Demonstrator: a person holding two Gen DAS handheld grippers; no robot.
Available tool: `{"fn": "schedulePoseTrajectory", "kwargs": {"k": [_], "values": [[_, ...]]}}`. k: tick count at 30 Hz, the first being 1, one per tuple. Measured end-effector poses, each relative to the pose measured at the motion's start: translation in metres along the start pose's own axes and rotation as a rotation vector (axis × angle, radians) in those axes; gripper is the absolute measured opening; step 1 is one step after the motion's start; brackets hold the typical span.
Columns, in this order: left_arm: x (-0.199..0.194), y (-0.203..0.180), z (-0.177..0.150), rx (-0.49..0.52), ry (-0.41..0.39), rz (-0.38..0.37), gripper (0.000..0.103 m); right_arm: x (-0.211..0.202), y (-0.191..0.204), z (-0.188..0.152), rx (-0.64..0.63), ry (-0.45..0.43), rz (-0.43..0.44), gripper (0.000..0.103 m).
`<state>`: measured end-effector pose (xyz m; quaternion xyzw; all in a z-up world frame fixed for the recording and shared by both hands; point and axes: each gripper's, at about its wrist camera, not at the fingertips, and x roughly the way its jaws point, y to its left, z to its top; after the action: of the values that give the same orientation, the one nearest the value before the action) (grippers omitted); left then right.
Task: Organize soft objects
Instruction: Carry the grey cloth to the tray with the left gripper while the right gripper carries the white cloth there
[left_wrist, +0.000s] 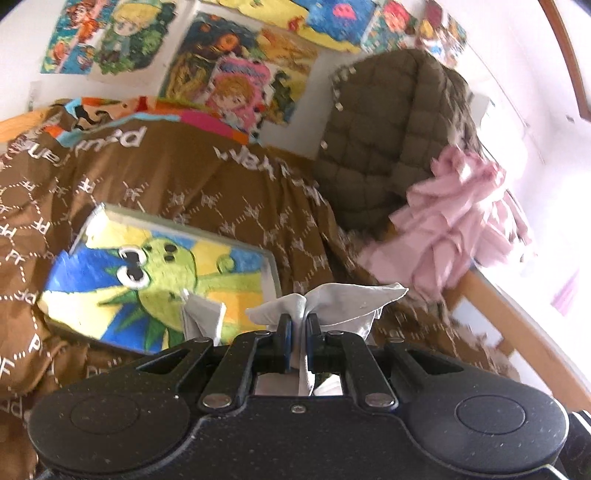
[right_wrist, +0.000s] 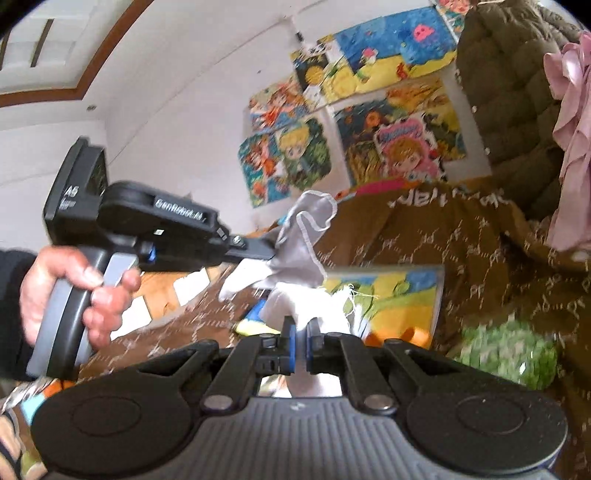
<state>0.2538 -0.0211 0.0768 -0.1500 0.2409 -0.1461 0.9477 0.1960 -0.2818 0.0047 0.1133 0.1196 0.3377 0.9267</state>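
A light grey cloth (left_wrist: 343, 301) is pinched between both grippers and held above the bed. My left gripper (left_wrist: 298, 325) is shut on one part of it; the cloth fans out past the pads. My right gripper (right_wrist: 301, 332) is shut on another part of the grey cloth (right_wrist: 303, 236). In the right wrist view the left gripper (right_wrist: 271, 254) comes in from the left, a hand on its handle, with the cloth hanging between the two tools.
A brown patterned blanket (left_wrist: 221, 192) covers the bed. A flat cushion with a green cartoon creature (left_wrist: 159, 280) lies on it. An olive quilted jacket (left_wrist: 388, 147) and a pink garment (left_wrist: 454, 221) hang at the right. A green fuzzy item (right_wrist: 509, 350) lies on the blanket. Posters cover the wall.
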Motion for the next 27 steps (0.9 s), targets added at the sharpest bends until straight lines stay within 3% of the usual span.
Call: {"fn": "schedulePoseTrajectory", "kwargs": {"k": [6, 13, 23, 27], "values": [[0.045, 0.022, 0.018, -0.034, -0.054, 0.084, 0.007, 0.072, -0.039, 0.018, 0.08, -0.029, -0.06, 0.006], [0.107, 0.063, 0.023, -0.088, -0.061, 0.151, 0.007, 0.137, -0.075, 0.007, 0.132, 0.026, -0.091, 0.006], [0.166, 0.106, 0.001, -0.214, -0.004, 0.282, 0.008, 0.181, -0.095, -0.013, 0.187, 0.125, -0.135, 0.006], [0.176, 0.112, -0.008, -0.219, 0.017, 0.305, 0.008, 0.186, -0.103, -0.015, 0.218, 0.142, -0.143, 0.006]]}}
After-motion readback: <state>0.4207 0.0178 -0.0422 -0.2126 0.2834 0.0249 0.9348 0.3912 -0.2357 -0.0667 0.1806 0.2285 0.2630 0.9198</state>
